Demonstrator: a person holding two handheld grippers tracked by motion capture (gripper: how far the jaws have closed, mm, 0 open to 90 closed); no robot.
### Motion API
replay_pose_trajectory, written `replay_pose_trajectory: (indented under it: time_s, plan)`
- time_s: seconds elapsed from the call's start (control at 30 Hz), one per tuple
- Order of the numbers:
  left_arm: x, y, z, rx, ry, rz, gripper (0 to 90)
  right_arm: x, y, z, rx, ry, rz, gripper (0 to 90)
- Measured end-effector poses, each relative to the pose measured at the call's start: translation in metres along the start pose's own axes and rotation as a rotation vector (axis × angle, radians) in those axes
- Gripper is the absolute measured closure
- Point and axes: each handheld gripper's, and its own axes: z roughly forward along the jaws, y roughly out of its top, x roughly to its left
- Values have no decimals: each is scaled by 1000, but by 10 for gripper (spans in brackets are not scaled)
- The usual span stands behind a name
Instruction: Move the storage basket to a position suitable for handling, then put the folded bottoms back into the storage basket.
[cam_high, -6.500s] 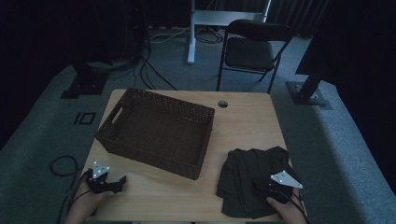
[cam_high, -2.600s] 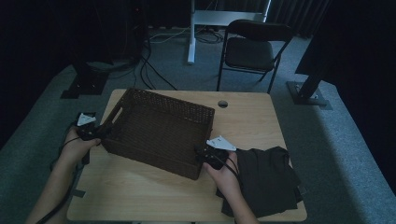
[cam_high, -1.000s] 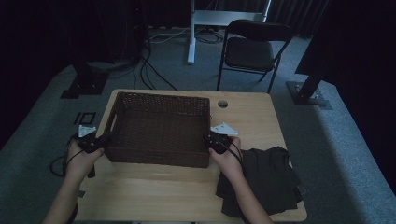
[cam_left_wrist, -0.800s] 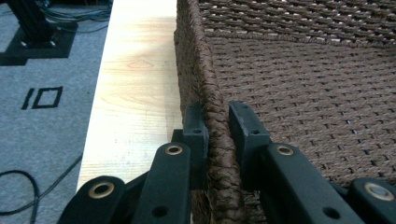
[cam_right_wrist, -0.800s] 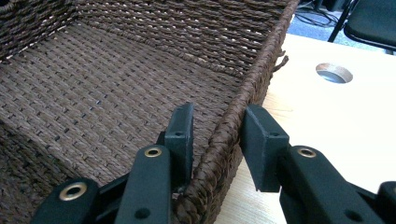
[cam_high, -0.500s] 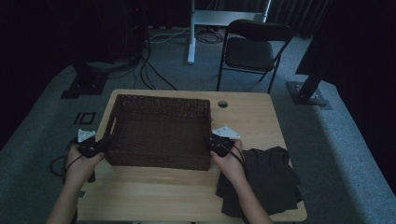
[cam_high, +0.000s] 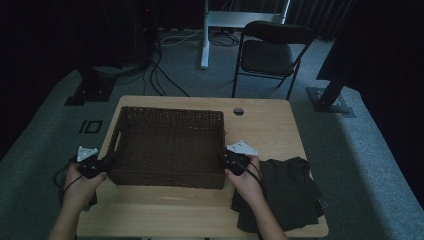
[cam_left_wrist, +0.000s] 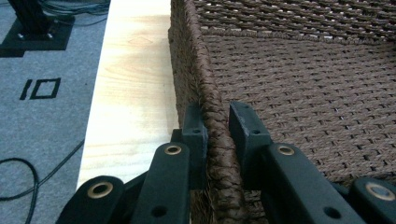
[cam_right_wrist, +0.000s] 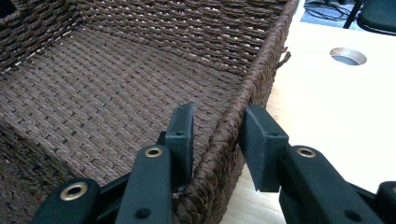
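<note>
Rectangular brown wicker basket (cam_high: 167, 147) sits left of centre on the pale wood surface (cam_high: 270, 125); tight woven rope texture, braided rim. Left gripper (cam_left_wrist: 215, 126) fingers clamp the left wall's rim, one finger each side. Right gripper (cam_right_wrist: 215, 135) straddles the right rim, its outer finger standing a little off the weave. Dark crumpled cloth (cam_high: 287, 192) lies just right of the right hand (cam_high: 247, 177), its near edge cut off.
</note>
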Motion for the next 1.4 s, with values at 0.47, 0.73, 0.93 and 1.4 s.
replay_pose_trajectory:
  time_s: [0.47,0.73,0.93,1.4]
  plan:
    - [6,-5,-4,-18,-39,-22,758,-5,-5,-1,6,43,35,395]
    - [2,-3,-4,-14,-65,26,590,-7,-2,0,10,41,4,283]
    - [-1,1,-6,-62,-111,61,303,-8,6,-5,-53,44,20,207]
    - [-3,19,-25,-109,-68,82,185,-3,17,-15,-42,142,-2,220]
